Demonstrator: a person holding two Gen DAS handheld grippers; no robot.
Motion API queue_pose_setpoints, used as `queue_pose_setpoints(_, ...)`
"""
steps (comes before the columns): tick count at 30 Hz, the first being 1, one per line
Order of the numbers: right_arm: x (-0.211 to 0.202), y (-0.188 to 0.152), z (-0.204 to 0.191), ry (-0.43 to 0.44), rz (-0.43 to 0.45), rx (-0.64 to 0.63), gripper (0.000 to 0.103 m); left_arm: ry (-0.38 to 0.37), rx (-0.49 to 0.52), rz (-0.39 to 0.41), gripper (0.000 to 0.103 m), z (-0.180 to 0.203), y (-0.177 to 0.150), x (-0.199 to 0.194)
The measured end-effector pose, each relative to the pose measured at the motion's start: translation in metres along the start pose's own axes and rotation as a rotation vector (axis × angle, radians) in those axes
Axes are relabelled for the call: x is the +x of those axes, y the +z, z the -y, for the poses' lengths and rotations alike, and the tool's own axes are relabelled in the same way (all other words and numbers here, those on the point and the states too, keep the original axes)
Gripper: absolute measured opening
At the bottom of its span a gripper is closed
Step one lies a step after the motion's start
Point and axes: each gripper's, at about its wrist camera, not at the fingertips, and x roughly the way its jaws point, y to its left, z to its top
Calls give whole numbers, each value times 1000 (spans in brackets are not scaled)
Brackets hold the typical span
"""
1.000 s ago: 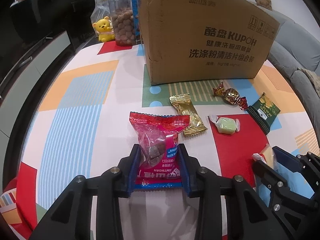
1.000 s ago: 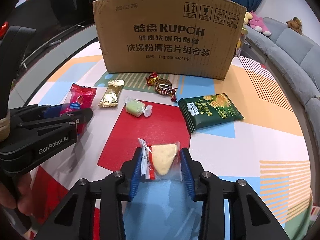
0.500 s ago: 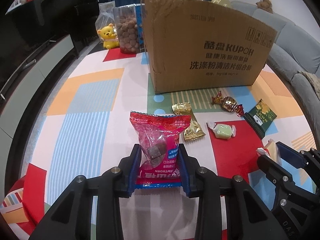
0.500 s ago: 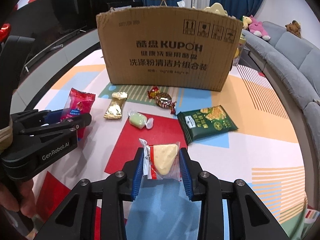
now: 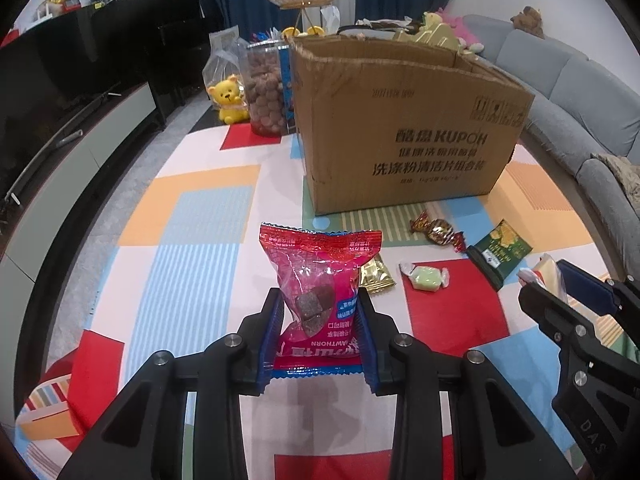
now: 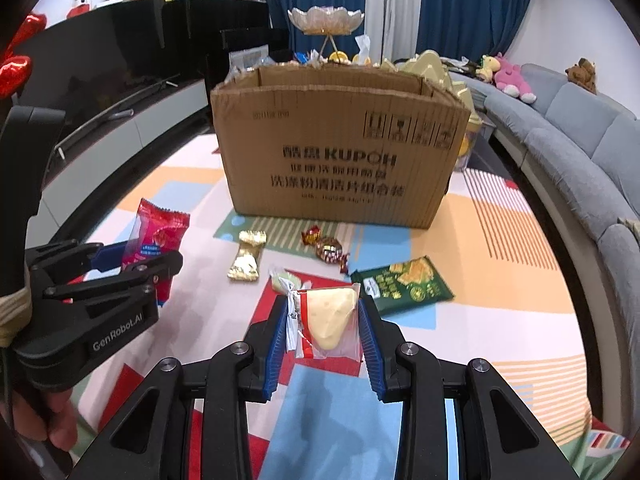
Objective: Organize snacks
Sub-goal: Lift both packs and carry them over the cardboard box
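Left tool (image 5: 320, 336): closed on a red plastic hawthorn snack packet (image 5: 320, 280); the packet is pinched by its lower half between the blue pads and is held clear of the surface.
Right tool (image 6: 323, 332): closed on a clear plastic packet with a pale yellow wedge-shaped snack (image 6: 326, 322); it is gripped at both sides and is held clear of the surface.
Open brown cardboard box (image 6: 340, 152): stood upright on the colourful patterned bench (image 5: 192, 232), beyond both tools; its top flaps are open.
Loose items on bench: a gold foil packet (image 6: 246, 258), a pale green wrapped sweet (image 5: 426, 278), a red-and-brown foil-wrapped sweet (image 6: 326, 250) and a dark green biscuit packet (image 6: 404, 284) are laid in a rough row between the tools and the box, none touching the box.
Far left of box: a clear jar of brown round snacks (image 5: 266, 92) and a yellow bear figure (image 5: 228, 98) are stood side by side.
Person: a hand (image 6: 60, 424) is seen on the left tool's handle.
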Motion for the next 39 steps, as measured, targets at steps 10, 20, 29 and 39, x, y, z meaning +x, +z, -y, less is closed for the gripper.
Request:
queue_pose_setpoints(10,-24,16,7,-7,58,8,36,10,14,43,34,4,9,-28)
queue_pose_setpoints(20,-40,31,10,-8,103,7,36,20,12,75,34,5,20,-47)
queue_pose_setpoints(29,-51,47,12,-9,141,3,36,28,11,107,34,6,34,-60)
queue_pose_setpoints(39,-59,65,22,-20,182,6,36,25,15,140,34,11,56,-69)
